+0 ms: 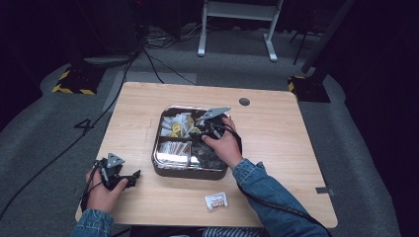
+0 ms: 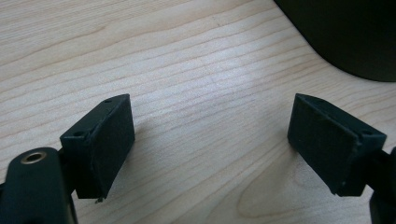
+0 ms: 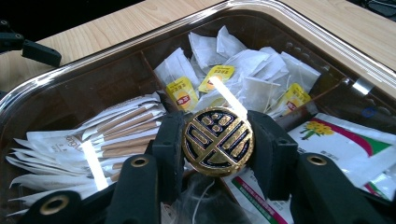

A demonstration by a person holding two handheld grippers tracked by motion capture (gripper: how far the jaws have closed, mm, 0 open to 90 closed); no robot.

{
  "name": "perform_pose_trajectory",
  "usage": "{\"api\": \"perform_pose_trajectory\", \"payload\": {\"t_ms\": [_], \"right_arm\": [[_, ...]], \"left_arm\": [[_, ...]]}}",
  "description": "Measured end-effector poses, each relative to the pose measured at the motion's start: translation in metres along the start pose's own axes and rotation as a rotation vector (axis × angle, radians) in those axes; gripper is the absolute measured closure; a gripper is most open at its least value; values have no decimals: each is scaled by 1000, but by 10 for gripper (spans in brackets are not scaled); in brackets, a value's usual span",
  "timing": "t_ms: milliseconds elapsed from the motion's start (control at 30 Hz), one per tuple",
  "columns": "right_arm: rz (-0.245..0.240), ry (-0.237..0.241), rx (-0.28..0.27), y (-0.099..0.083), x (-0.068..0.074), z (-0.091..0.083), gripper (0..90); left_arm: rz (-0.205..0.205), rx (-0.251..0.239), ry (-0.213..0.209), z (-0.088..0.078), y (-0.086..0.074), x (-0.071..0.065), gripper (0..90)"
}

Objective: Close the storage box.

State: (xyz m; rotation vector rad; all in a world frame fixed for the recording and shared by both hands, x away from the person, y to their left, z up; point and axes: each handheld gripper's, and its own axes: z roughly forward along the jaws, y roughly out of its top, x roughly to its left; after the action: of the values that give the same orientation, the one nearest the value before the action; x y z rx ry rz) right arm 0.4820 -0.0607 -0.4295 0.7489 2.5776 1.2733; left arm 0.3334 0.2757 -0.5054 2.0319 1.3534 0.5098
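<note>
A round black disc with a gold pattern [image 3: 218,141] sits clamped between the pads of my right gripper [image 3: 218,148], which is shut on it. That gripper [image 1: 206,129] hovers over the middle of a dark, shiny-rimmed compartment tray [image 1: 157,163]. Below the disc lie white tea bags with yellow tags [image 3: 243,70], paper sugar sticks [image 3: 116,126] and flat packets with a yellow flower print [image 3: 341,140]. My left gripper [image 1: 132,177] rests at the table's front left, beside the tray. Its jaws [image 2: 210,140] stand wide apart over bare wood, with nothing between them.
A small white packet [image 1: 216,200] lies on the table in front of the tray. The tray's dark outer wall [image 2: 345,32] rises just beyond the left gripper. A cable hole [image 1: 244,101] sits at the table's back edge; cables run across the grey floor.
</note>
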Motion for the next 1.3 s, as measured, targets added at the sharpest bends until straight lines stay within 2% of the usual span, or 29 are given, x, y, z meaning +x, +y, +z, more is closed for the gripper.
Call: {"api": "perform_pose_trajectory", "payload": {"t_ms": [467, 1133, 1300], "right_arm": [[14, 2, 14, -3, 3, 11, 586], [-8, -17, 28, -4, 5, 14, 578], [-8, -33, 3, -1, 6, 11, 440]], "left_arm": [[0, 0, 0, 0, 0, 0, 152], [0, 0, 0, 0, 0, 0, 152], [0, 0, 0, 0, 0, 0, 152]]}}
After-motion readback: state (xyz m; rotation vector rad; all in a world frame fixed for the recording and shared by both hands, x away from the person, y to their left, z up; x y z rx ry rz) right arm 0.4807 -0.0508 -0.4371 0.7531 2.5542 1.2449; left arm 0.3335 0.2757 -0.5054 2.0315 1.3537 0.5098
